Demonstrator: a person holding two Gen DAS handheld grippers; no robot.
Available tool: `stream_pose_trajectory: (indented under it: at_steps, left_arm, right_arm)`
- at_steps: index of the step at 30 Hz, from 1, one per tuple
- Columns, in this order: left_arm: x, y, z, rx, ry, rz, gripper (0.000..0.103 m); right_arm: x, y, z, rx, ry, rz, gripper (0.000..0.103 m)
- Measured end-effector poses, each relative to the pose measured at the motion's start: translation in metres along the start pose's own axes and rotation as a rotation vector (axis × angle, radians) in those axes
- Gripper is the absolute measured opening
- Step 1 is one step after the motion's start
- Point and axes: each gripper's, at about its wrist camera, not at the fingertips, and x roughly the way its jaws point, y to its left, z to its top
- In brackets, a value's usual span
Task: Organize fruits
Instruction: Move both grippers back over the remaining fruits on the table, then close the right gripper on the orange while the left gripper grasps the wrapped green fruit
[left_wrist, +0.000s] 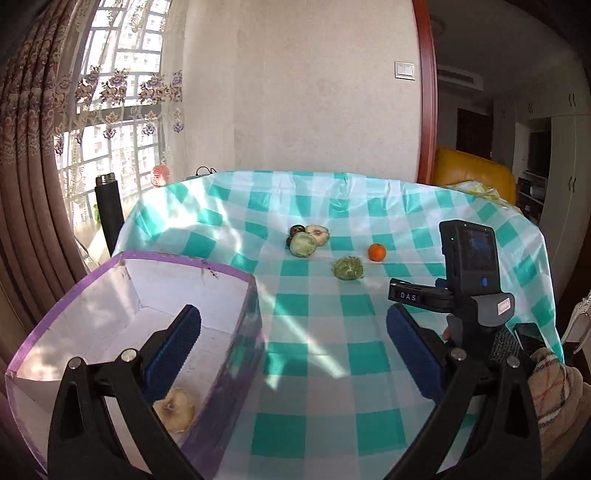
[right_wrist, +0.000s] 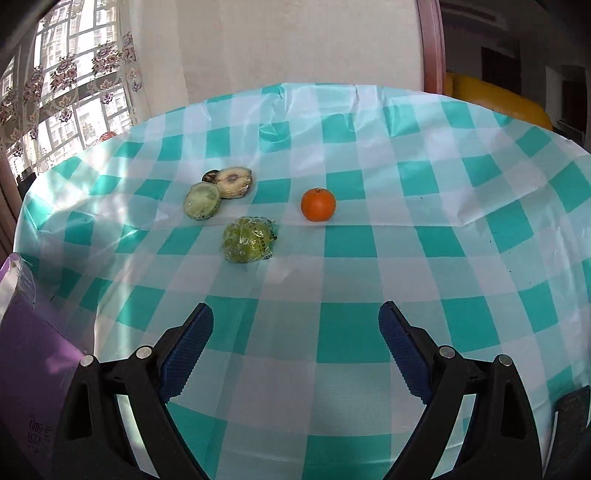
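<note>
Sunlit teal-and-white checked plastic tablecloth (left_wrist: 314, 295) fills the left wrist view, beside a purple-rimmed white cardboard box (left_wrist: 207, 291) holding one pale cut fruit half (left_wrist: 174, 410). Over the box's near wall, the left gripper (left_wrist: 293, 328) hangs spread wide and empty; a gloved hand (left_wrist: 506, 347) carries the right gripper's body. From the right wrist, the right gripper (right_wrist: 295, 325) tilts downward, jaws wide apart, nothing between, well short of a wrapped green fruit (right_wrist: 248, 240), a glossy round orange (right_wrist: 318, 204) and two wrapped halves (right_wrist: 218, 190).
</note>
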Motion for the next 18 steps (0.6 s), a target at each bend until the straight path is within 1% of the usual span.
stream_pose_trajectory:
  at_steps: [2,5,7,8,9,12,18]
  left_arm:
    - [0.046,-0.018,-0.001,-0.050,0.078,-0.066,0.101]
    - [0.115,-0.030,-0.003,-0.145,0.191,-0.117,0.101]
    - [0.156,-0.029,-0.008,-0.225,0.241,-0.133,0.100]
    - [0.173,-0.027,-0.010,-0.259,0.257,-0.135,0.100]
    - [0.187,-0.027,-0.011,-0.276,0.271,-0.133,0.100]
    - [0.220,-0.029,-0.013,-0.299,0.311,-0.127,0.100]
    - [0.249,-0.033,-0.016,-0.291,0.319,-0.127,0.100]
  right_arm:
    - [0.013,-0.017,0.003,0.025,0.026,-0.027,0.088]
    - [0.031,-0.032,0.007,0.028,0.056,-0.057,0.088]
    - [0.044,-0.034,0.012,0.015,0.072,-0.063,0.088]
    - [0.050,-0.035,0.015,0.023,0.090,-0.048,0.088]
    - [0.054,-0.036,0.019,0.031,0.089,-0.039,0.088]
    - [0.067,-0.034,0.034,0.021,0.077,-0.035,0.088]
    - [0.103,-0.018,0.065,-0.037,0.093,-0.002,0.088]
